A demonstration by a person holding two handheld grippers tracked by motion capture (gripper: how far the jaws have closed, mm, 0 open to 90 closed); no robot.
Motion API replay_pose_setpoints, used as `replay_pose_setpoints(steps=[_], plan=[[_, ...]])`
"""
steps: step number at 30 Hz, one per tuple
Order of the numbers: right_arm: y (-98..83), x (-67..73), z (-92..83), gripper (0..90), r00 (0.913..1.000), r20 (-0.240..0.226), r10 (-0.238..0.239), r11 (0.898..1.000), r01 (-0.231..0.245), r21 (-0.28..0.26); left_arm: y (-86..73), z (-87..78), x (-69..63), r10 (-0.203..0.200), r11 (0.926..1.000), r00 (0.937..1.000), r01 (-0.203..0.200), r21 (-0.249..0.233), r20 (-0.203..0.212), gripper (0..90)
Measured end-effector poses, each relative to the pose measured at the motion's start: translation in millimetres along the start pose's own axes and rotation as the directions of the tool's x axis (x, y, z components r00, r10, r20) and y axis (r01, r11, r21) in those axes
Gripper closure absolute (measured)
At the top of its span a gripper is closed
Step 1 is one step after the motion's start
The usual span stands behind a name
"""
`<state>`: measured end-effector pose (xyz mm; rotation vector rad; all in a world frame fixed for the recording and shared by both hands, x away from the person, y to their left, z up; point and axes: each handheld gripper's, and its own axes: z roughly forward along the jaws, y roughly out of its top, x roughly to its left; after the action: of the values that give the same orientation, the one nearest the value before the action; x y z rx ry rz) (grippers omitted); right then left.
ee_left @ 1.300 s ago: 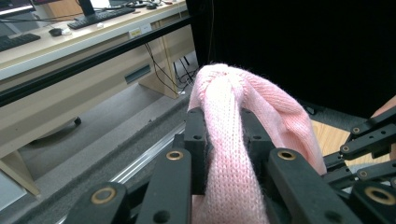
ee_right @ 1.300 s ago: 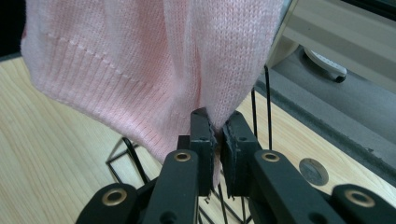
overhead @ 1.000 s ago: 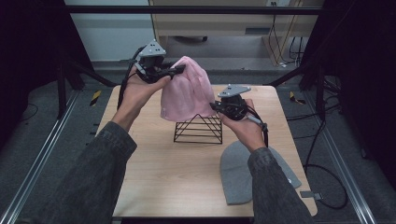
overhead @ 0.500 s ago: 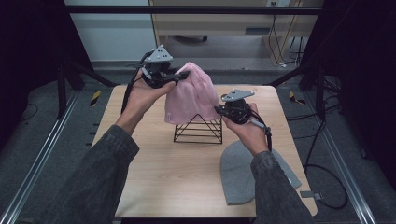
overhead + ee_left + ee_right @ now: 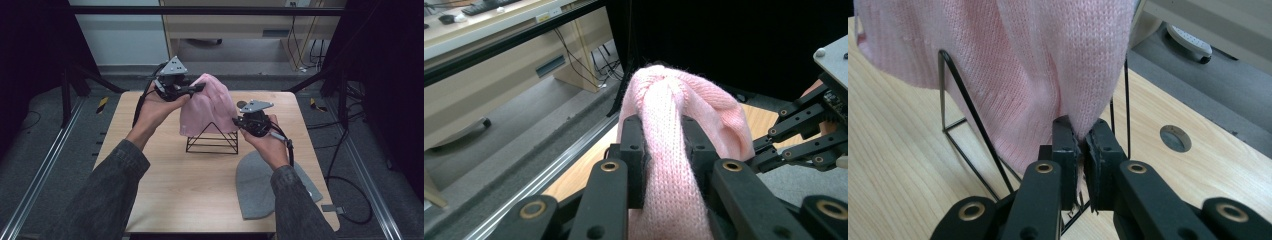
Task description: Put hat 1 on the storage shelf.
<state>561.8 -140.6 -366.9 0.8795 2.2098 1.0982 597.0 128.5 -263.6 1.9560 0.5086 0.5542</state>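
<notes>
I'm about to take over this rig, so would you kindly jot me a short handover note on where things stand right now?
Left gripper: shut on the top of the pink beanie, holding it up.
Right gripper: shut on the beanie's lower edge.
The beanie hangs over the black wire stand, against its peak but not yet settled on it.
The grey beanie lies flat on the table near the right forearm, untouched.
Left, as it looks: probably draping the pink beanie onto the stand and letting go.

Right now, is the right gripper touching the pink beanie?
Touching. In the right gripper view, the right gripper has its jaws pinched on the lower edge of the pink beanie, the knit bunching between them beside the black wire stand.
</notes>
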Motion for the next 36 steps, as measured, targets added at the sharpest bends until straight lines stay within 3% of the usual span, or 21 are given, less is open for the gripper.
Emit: replay_pose_setpoints(steps=[4, 13, 36], plan=[[-5.0, 0.4, 1.5, 84.3, 1.0000, 0.002, -0.004, 1.000, 0.004, 0.011, -5.2, 4.8, -2.4, -0.011, 0.9999, 0.9999, 0.011, -0.003, 0.012, 75.1], [-18.0, 0.4, 3.7, 84.2, 1.0000, 0.000, -0.002, 1.000, 0.002, 0.024, -10.4, 10.6, -8.5, 0.007, 0.9998, 0.9994, -0.008, 0.018, 0.035, 74.6], [-53.0, 5.4, 21.0, 84.1, 0.9998, -0.010, 0.018, 0.994, -0.017, 0.107, -38.2, 26.6, -28.0, 0.026, 0.9938, 0.9962, -0.035, 0.105, 0.083, 73.4]])
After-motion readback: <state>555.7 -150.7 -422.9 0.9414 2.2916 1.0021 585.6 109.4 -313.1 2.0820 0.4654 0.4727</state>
